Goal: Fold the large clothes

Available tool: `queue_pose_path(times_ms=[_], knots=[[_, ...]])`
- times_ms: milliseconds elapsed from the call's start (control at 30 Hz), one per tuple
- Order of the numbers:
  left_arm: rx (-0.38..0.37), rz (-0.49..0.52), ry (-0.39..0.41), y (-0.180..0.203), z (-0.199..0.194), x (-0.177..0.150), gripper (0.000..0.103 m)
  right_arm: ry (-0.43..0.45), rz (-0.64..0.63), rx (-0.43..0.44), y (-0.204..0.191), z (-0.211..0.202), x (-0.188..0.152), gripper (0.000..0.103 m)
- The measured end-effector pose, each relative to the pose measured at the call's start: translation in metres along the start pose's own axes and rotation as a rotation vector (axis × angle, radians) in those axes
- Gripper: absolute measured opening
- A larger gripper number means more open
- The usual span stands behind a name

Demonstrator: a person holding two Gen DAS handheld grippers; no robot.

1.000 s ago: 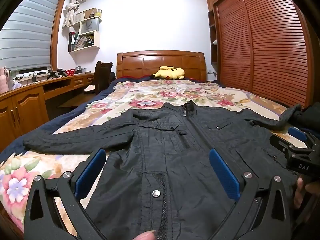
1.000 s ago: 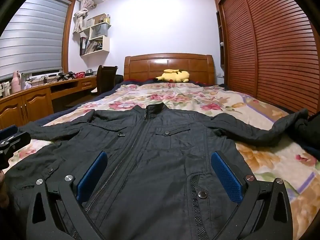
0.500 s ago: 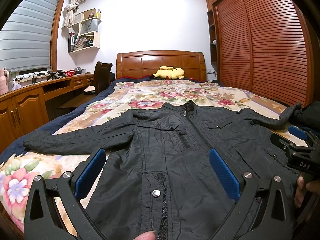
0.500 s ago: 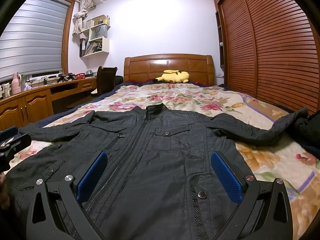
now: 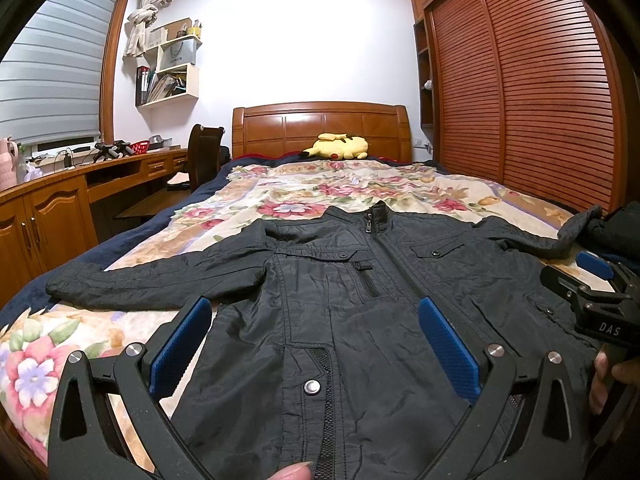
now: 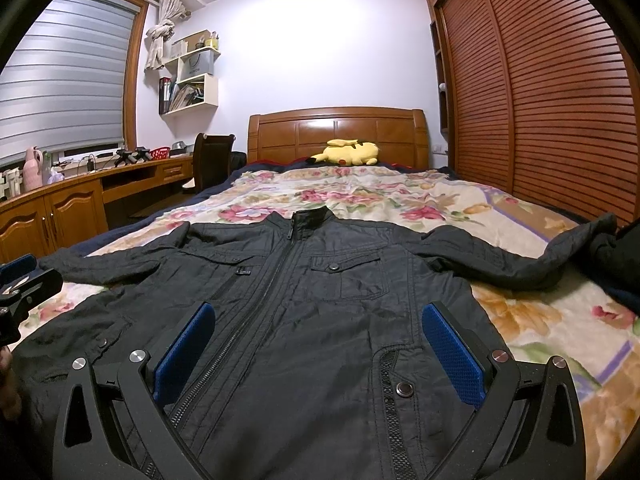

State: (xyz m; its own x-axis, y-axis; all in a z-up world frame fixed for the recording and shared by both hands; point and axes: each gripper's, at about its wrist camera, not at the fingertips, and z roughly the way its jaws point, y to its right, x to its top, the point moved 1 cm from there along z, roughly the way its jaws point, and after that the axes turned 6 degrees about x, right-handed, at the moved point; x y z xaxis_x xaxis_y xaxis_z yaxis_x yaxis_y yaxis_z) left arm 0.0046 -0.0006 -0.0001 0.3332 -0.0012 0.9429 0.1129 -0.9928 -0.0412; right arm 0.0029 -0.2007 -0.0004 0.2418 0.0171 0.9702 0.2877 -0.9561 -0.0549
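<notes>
A black zip-up jacket (image 5: 352, 300) (image 6: 320, 300) lies face up and spread flat on the floral bedspread (image 5: 320, 188), collar toward the headboard and both sleeves stretched out sideways. My left gripper (image 5: 314, 340) hovers open over the jacket's lower left front, its blue pads (image 5: 180, 344) wide apart with nothing between them. Over the lower right front my right gripper (image 6: 318, 348) is likewise open and holds nothing. Each gripper shows at the edge of the other's view, the right gripper (image 5: 596, 300) at the right and the left gripper (image 6: 20, 284) at the left.
A yellow plush toy (image 5: 336, 147) rests by the wooden headboard (image 5: 320, 128). A dark heap of clothing (image 6: 616, 252) sits at the bed's right edge under the jacket's sleeve end. A wooden desk (image 5: 60, 196) and chair (image 5: 204, 152) line the left wall; a slatted wardrobe (image 5: 520, 92) fills the right.
Almost nothing has moved; both grippers stay open over the jacket's hem, with only a tiny drift of the views.
</notes>
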Motion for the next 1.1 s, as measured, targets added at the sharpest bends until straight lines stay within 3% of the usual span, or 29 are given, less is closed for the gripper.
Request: queue_pose_path(times_ms=[1100], knots=[[0.0, 0.002, 0.003, -0.001, -0.0016, 0.0011, 0.103, 0.008, 0.002, 0.0, 0.0017, -0.0026, 0.0, 0.103]])
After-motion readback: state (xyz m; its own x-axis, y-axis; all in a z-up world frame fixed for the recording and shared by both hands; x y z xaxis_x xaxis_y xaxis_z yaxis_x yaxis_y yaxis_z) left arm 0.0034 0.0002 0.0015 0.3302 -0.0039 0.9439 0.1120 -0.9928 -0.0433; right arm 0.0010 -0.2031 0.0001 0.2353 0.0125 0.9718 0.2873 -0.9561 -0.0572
